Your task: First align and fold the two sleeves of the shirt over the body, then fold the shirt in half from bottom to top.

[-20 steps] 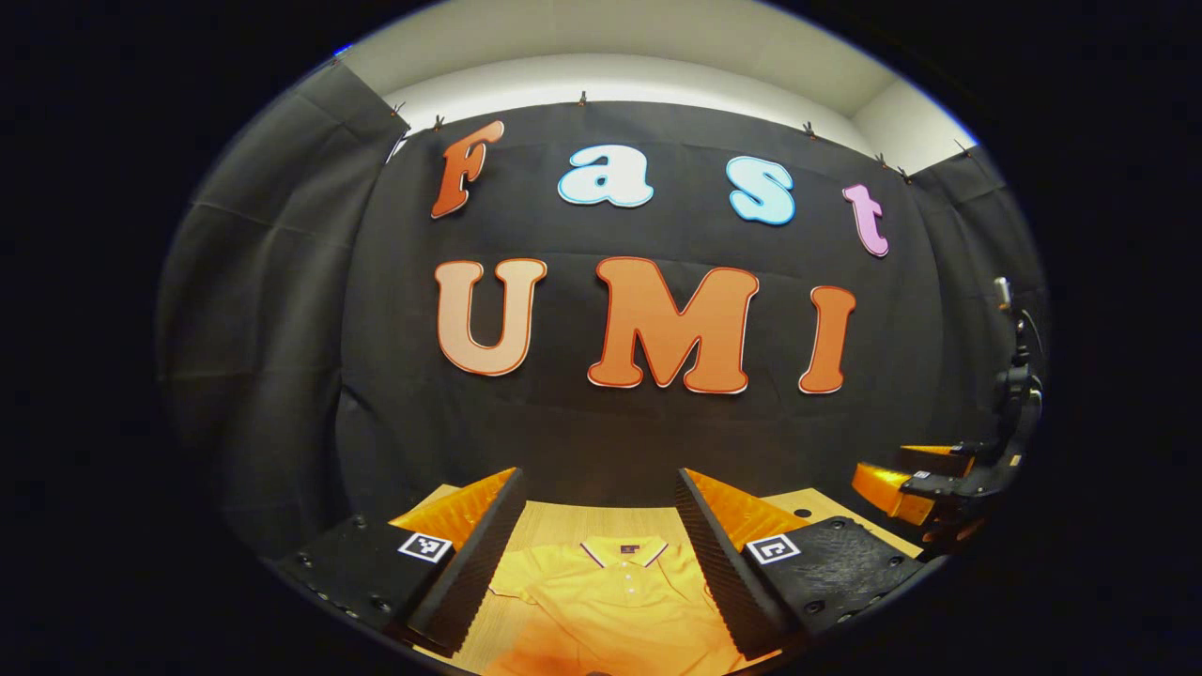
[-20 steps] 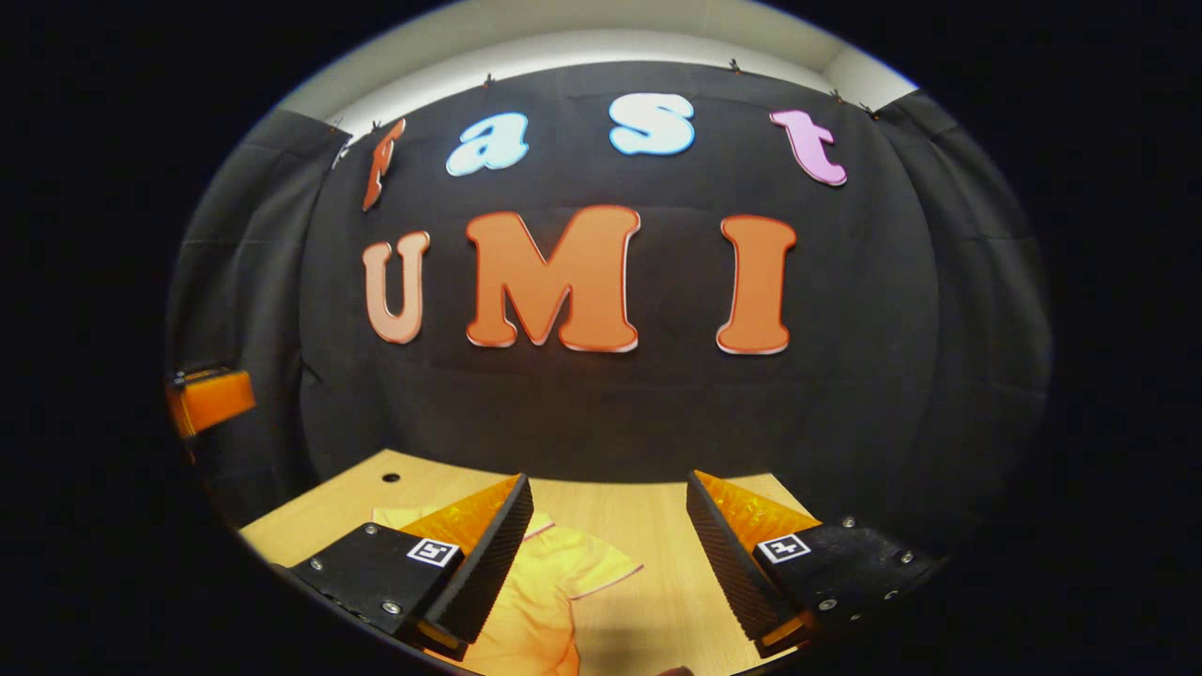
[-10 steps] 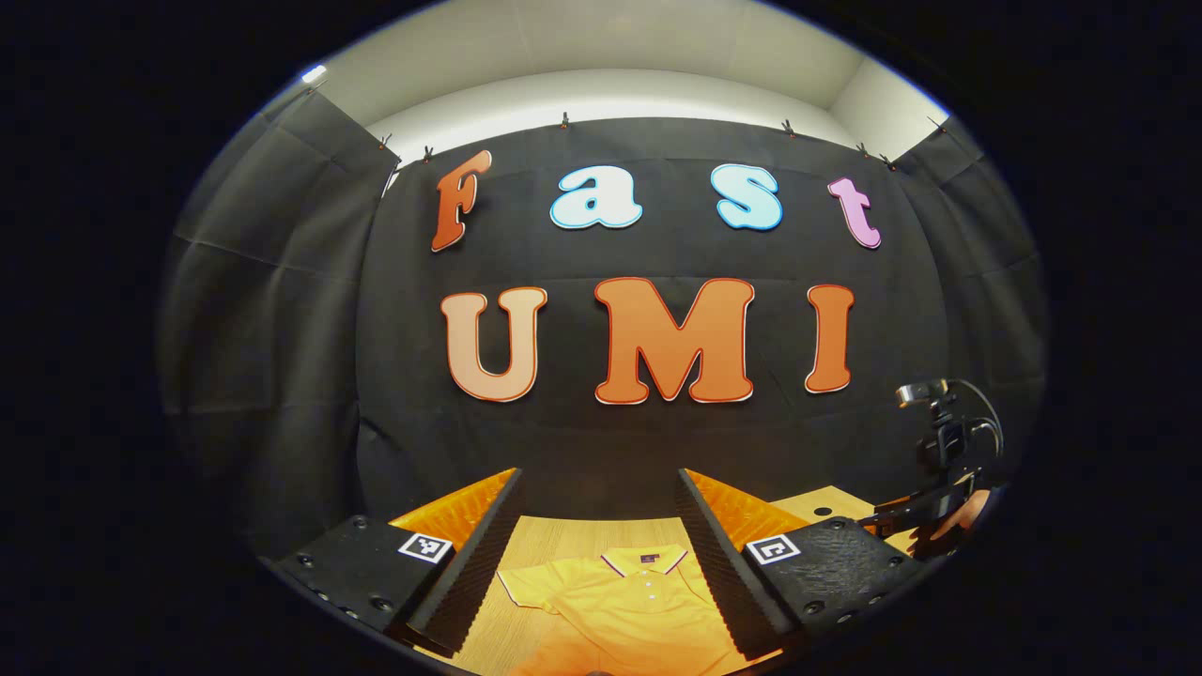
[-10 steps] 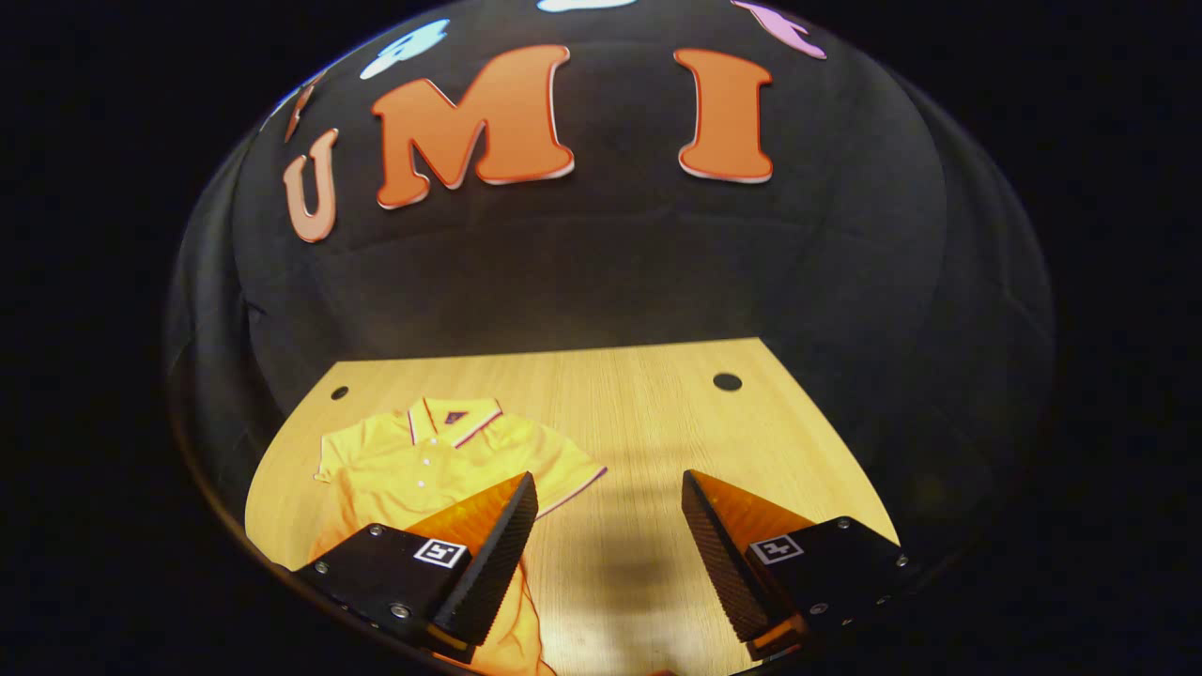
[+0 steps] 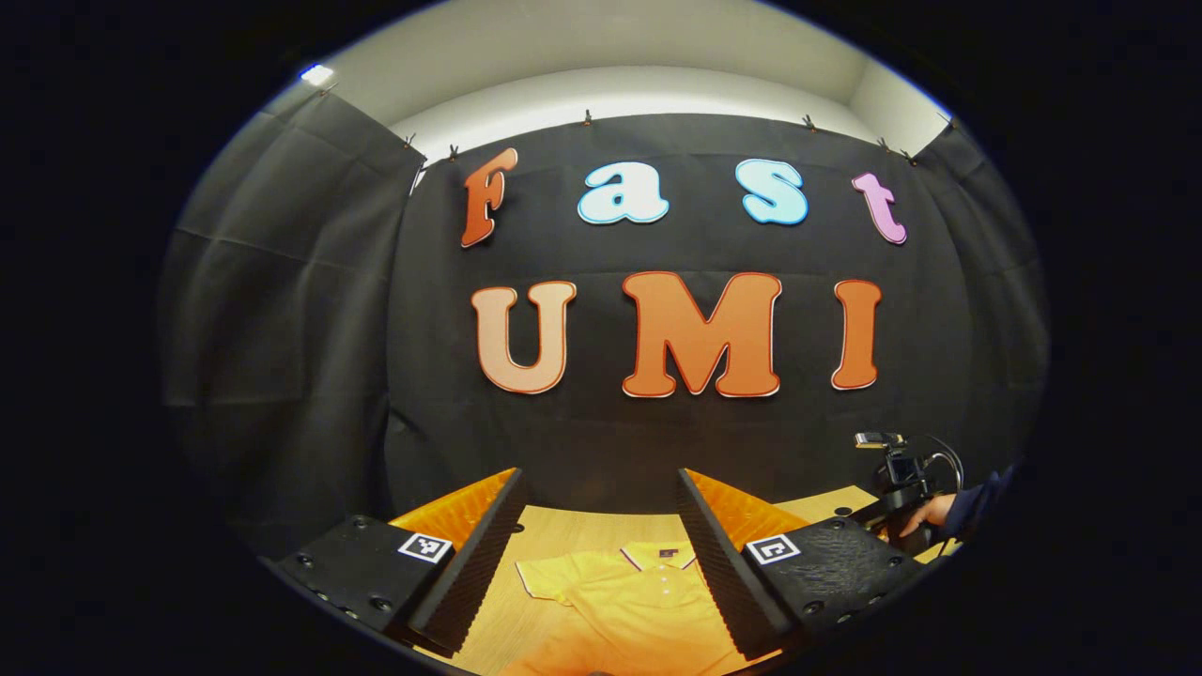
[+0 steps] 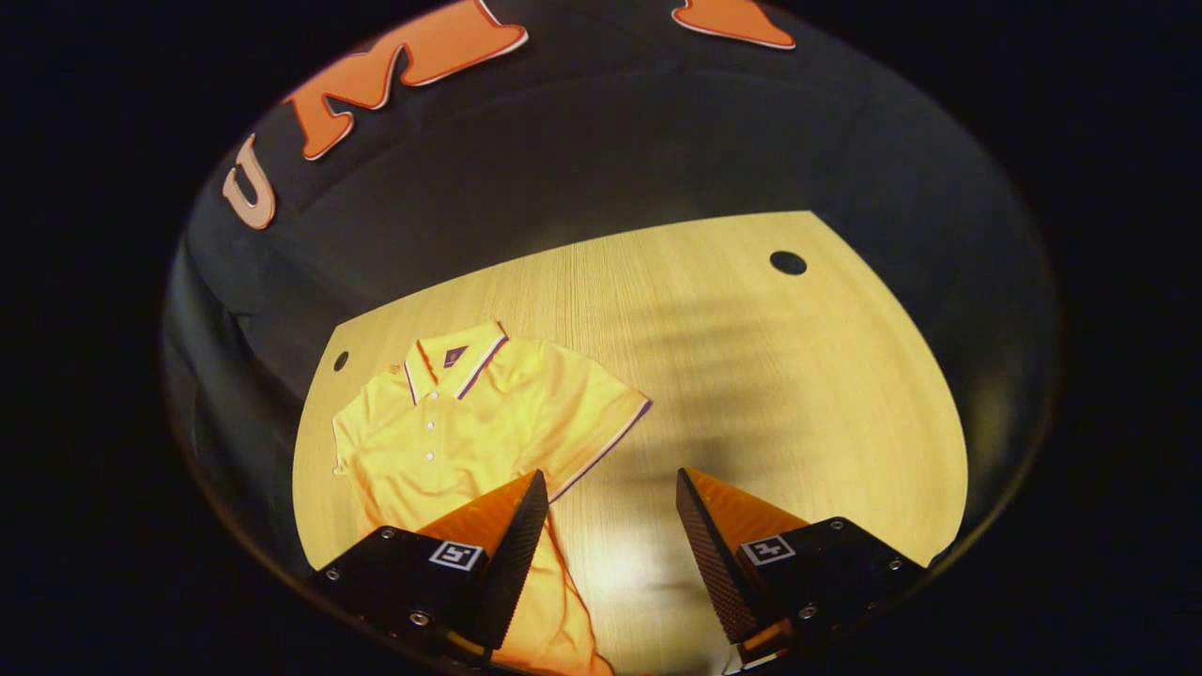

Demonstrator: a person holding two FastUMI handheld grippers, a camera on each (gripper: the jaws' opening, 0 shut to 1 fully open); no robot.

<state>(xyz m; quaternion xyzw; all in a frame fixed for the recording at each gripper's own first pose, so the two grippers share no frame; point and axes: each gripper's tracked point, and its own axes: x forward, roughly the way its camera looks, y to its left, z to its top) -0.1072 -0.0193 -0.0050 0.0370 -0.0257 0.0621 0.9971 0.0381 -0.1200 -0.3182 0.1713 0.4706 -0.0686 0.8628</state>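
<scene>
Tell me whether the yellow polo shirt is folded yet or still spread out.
Spread out, unfolded. In the right gripper view the yellow polo shirt lies flat on the wooden table, collar up, its sleeve extended sideways, not over the body.

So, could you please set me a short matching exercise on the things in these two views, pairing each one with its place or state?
Things:
1. yellow short-sleeved polo shirt
2. right hand-held gripper
3. round dark hole in the light wooden table
4. person's hand

Places or states:
A. near the table's far right corner
B. lying face up, sleeves spread out
C. open, above bare wood beside a sleeve
D. at the right edge of the left gripper view, on a device

Pairs: 1-B, 2-C, 3-A, 4-D
</scene>
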